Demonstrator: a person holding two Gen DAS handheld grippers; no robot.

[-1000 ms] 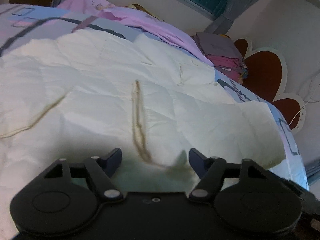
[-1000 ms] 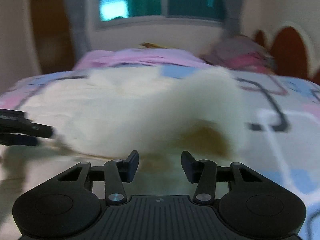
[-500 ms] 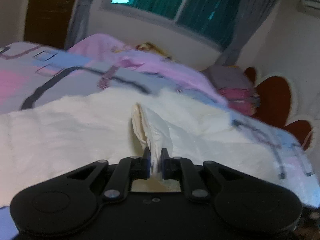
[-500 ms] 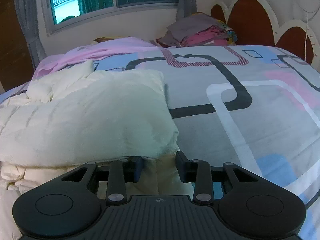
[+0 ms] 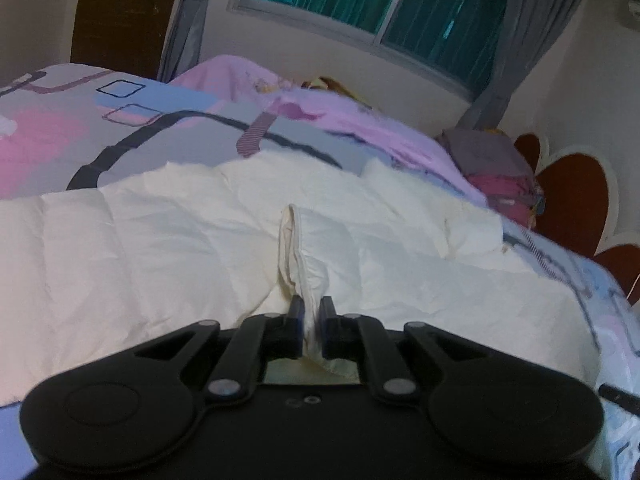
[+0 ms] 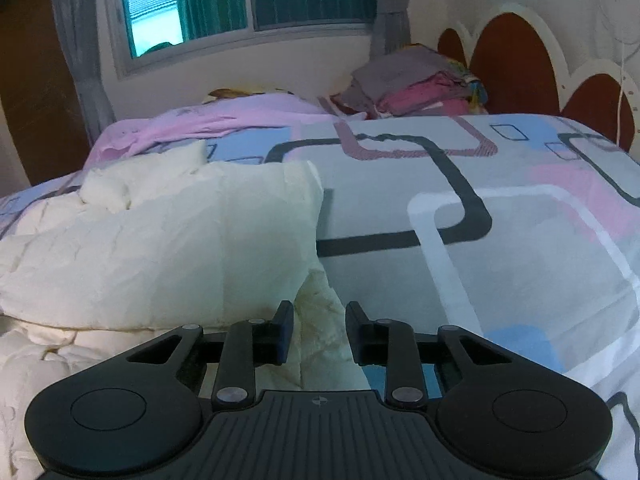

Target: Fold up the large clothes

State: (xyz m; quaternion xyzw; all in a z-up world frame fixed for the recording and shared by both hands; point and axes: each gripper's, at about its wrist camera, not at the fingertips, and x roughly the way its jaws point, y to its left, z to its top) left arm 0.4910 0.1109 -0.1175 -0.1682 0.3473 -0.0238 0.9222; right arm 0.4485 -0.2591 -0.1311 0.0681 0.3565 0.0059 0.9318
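Observation:
A large cream-white padded garment [image 5: 168, 240] lies spread and partly folded on the bed. My left gripper [image 5: 311, 312] is shut on a pinched ridge of its fabric, which stands up in front of the fingers. In the right wrist view the same garment [image 6: 168, 256] lies folded at the left, with a corner of it between the fingers. My right gripper [image 6: 319, 316] is open around that corner, its jaws apart and not pressing the cloth.
The bed has a patterned grey, pink and blue cover [image 6: 500, 216]. A pink sheet [image 5: 340, 116] lies bunched at the far side. A stack of folded clothes [image 6: 412, 88] sits by the brown headboard [image 6: 516, 64]. A window [image 6: 224, 4] is behind.
My left gripper went from open to shut on a ridge of the garment and lifted it. My right gripper moved to the garment's right corner and its jaws opened wider.

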